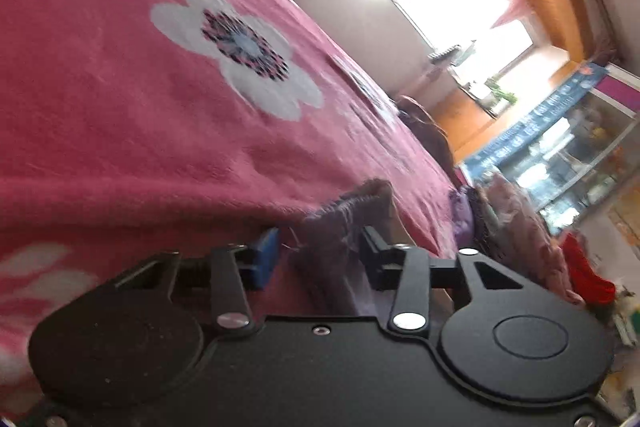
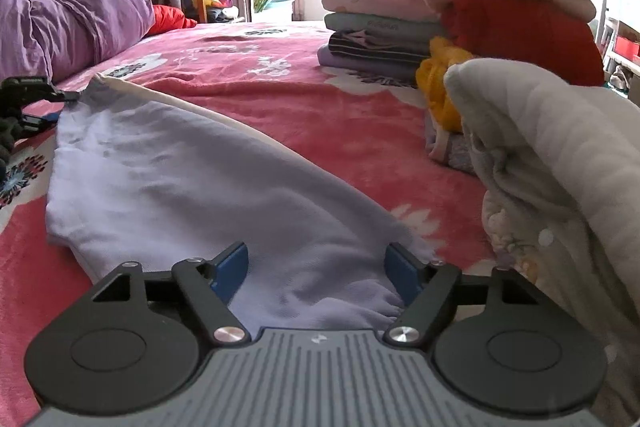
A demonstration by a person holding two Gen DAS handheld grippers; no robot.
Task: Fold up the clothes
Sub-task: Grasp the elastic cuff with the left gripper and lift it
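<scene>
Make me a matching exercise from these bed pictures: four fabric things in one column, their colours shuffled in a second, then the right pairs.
Things:
1. garment spread between the two grippers
2. blanket covering the bed
3. bunched bedding at the far left
4. crumpled cloth beside the folded stack

Colours:
A. yellow
B. pink with white flowers
C. pale lilac
D. purple

Pairs: 1-C, 2-B, 3-D, 4-A

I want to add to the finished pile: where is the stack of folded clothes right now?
In the right wrist view, the stack of folded clothes sits on the pink bedspread, upper right of centre, just left of the red garment.
</scene>
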